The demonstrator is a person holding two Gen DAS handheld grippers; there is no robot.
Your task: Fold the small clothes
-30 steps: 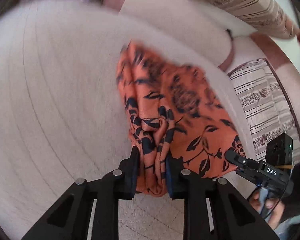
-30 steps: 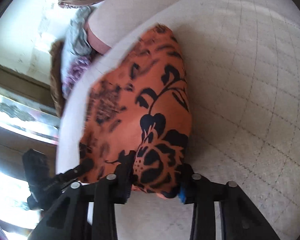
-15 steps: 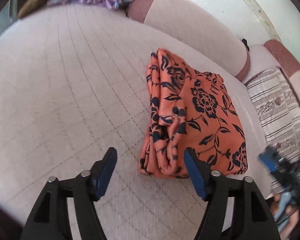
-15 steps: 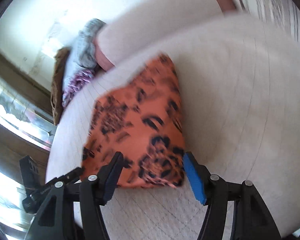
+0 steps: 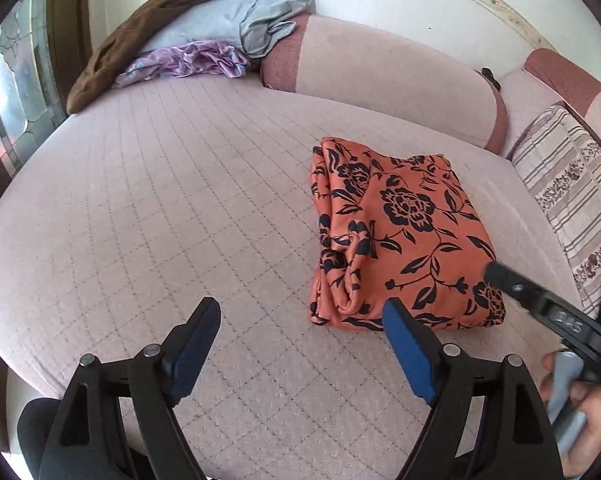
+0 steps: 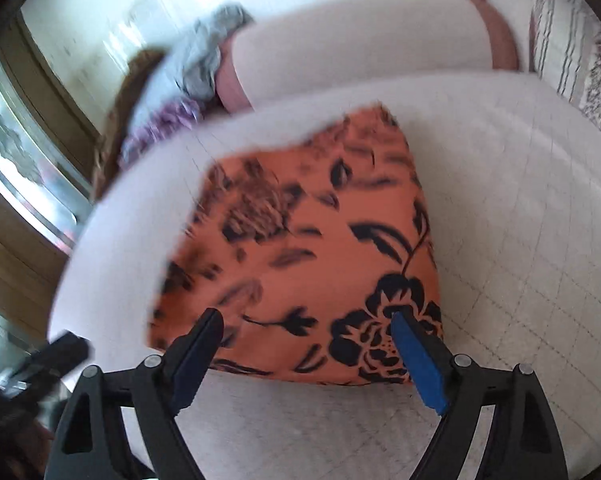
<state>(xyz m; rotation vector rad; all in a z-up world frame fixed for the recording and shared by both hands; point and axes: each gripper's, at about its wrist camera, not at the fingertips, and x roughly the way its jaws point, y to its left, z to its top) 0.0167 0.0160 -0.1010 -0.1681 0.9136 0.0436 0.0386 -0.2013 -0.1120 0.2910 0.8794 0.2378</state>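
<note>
- Left gripper [image 5: 300,322]: jaws wide and opening, nothing between the pads, bare quilted cushion [image 5: 148,216] under them.
- Right gripper [image 6: 306,334]: jaws wide and opening, pads not pressing anything; folded cloth's near edge shows in the gap.
- Folded orange floral cloth [image 5: 400,236] lies flat on the cushion, right of the left gripper, near the front edge.
- Open cushion to the left of the cloth.
- Bolster [image 5: 392,80] behind it; clothes pile [image 5: 188,40] in far-left corner; striped pillow [image 5: 568,184] at right.
</note>
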